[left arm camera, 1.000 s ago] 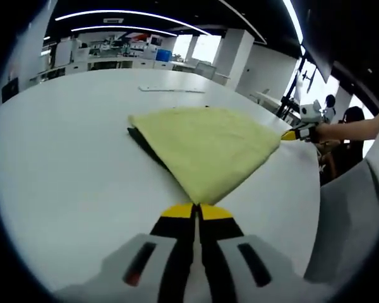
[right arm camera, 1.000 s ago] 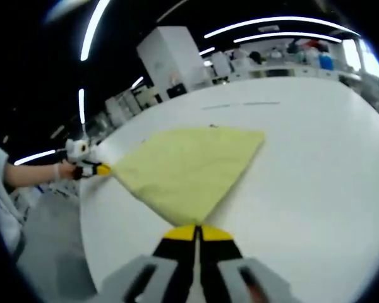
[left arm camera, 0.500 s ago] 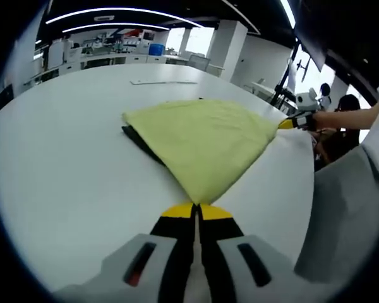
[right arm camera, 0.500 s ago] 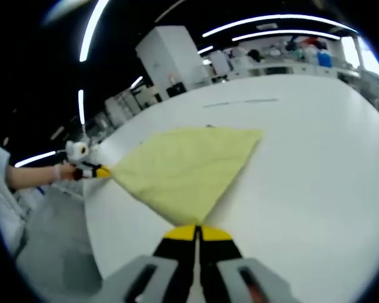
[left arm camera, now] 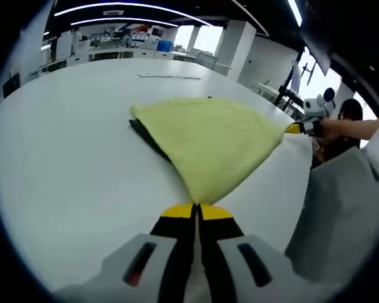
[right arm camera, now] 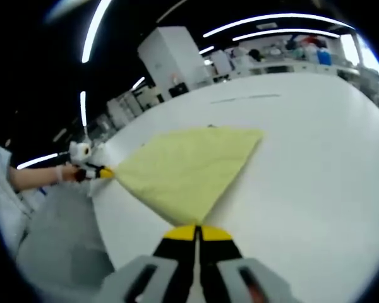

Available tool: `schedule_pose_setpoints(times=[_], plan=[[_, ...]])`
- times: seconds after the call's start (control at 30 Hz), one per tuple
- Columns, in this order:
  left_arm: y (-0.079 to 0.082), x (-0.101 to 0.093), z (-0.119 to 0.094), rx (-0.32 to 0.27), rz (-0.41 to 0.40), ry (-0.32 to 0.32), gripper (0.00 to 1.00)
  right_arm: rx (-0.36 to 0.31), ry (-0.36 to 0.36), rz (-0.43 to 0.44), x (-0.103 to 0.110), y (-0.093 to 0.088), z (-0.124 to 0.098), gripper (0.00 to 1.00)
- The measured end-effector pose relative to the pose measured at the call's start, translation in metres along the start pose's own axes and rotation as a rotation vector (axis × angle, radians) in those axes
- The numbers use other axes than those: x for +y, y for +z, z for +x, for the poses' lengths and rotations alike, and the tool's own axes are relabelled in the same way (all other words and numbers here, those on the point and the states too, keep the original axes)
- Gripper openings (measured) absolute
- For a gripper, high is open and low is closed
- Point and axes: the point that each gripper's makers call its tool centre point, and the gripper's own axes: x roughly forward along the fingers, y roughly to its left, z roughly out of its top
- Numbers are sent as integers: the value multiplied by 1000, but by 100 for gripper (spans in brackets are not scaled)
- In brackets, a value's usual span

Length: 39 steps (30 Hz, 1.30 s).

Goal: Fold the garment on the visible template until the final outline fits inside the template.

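Both the left gripper (left arm camera: 196,211) and right gripper (right arm camera: 196,231) clamp corners of the pale yellow fabric garment (left arm camera: 208,136), seemingly stretching it flat over the white round table (left arm camera: 69,139).

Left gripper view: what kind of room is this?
Probably a lab or open workshop: a large white table holding the yellow garment, benches with equipment along the far wall, and long curved ceiling light strips.
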Motion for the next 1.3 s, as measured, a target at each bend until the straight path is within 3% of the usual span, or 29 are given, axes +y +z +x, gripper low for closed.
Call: schedule_pose_setpoints(times=[0.2,0.33,0.43,0.57,0.67,0.77,0.83,0.93,0.97,1.03,1.1,1.17,1.3], plan=[[-5,7,-4,29,-24,71,0,0,-13,7,4,-5,-3,1],[-3,9,-15,30,-3,107,7,-22,-30,-33,6,-2,-16,28],[12,7,-21,-27,7,107,22,-82,-46,-50,5,5,-29,47],[42,-20,-35,-127,40,60,53,-117,-63,-69,12,7,-41,75],[63,-31,-41,-249,46,67,79,-149,-73,-71,13,9,-46,89],[66,-35,-46,-269,36,90,99,-173,-79,-57,19,9,-52,99],[63,-37,-48,-260,31,102,99,-165,-64,-60,25,7,-54,99],[54,-35,-47,-233,24,91,99,-74,-66,-167,26,-6,-52,99],[49,-33,-47,-231,20,101,99,-72,-72,-188,25,-5,-52,99],[44,-31,-49,-258,-9,116,99,-92,-60,-174,32,-2,-51,99],[39,-31,-49,-243,-27,121,99,-125,-27,-129,43,4,-49,99],[45,-34,-51,-260,20,133,99,-126,-26,-139,46,7,-49,99],[49,-32,-50,-273,5,126,96,-138,-29,-130,43,10,-48,99]])
